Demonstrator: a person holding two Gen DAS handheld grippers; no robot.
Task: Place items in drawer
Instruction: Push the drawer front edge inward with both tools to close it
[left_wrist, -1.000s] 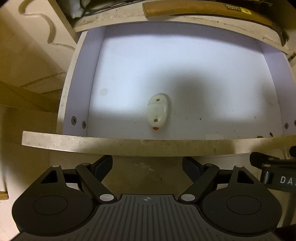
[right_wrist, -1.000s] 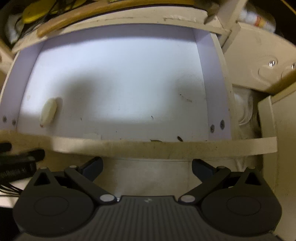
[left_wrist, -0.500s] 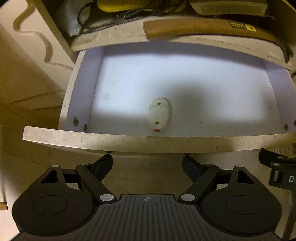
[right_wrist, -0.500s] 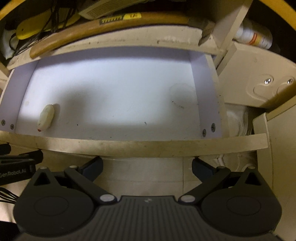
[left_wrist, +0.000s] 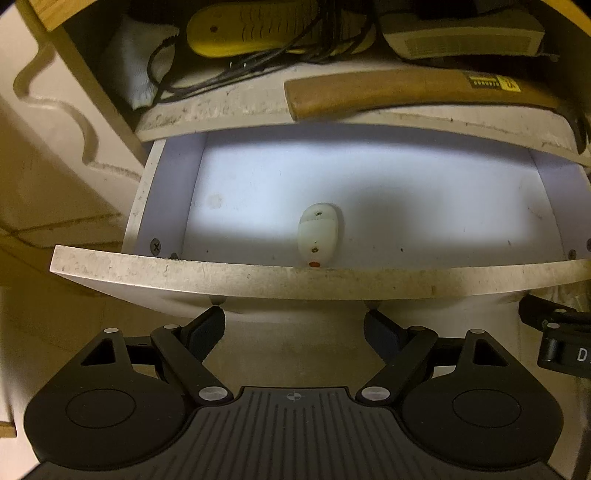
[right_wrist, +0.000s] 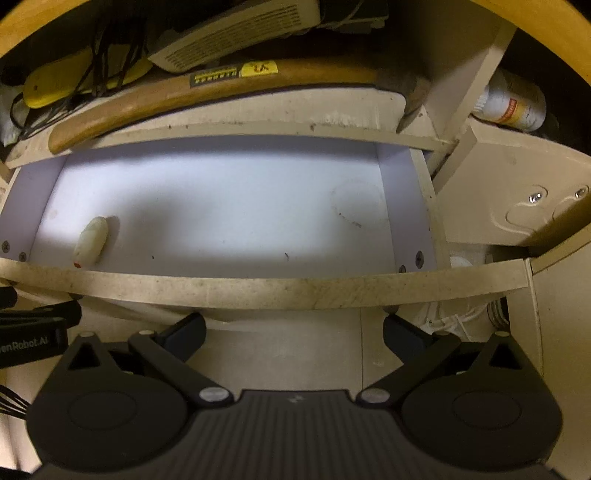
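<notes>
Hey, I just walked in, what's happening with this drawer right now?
A person holds a two-finger tool in each hand in front of an open drawer. The left tool and right tool are both open and hold nothing, below the drawer's front edge. Inside the drawer lies one small white oval device with a red dot at its near end, close to the front. On the shelf above sit a wooden-handled hammer and a yellow gadget.

Home storage cabinet, hammer (left_wrist: 424, 88), cables (left_wrist: 258, 62)
</notes>
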